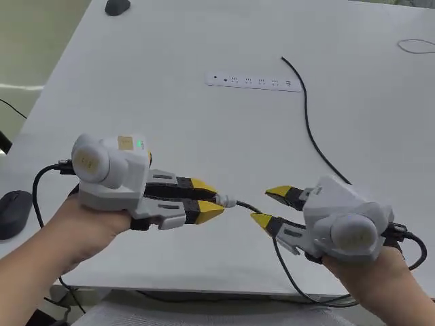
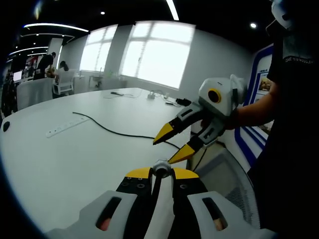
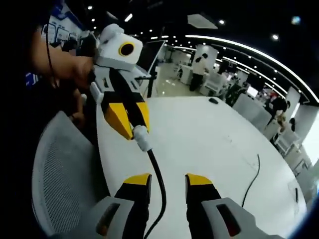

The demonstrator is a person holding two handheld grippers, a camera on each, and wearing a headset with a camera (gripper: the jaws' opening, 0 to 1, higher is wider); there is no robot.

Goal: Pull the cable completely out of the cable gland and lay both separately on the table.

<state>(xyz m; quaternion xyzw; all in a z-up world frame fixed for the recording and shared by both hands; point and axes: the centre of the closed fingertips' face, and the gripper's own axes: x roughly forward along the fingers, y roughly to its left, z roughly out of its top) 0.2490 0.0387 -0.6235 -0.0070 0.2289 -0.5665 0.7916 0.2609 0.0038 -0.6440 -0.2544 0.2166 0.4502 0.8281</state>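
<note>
The cable gland (image 1: 228, 202) is sitting pinched between the closed tips of the left claw (image 1: 217, 200), in the air above the near edge of the desk (image 1: 170, 129). The black cable (image 1: 249, 206) is running out of it and passing between the jaws of the right claw (image 1: 262, 205) (wide apart, gripping nothing). A power strip (image 1: 253, 81) is lying farther toward the far edge.

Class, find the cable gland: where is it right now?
In the head view, the cable gland is clamped at the tips of the left gripper, above the near table edge; its black cable runs rightward between the fingers of the open right gripper.
</note>
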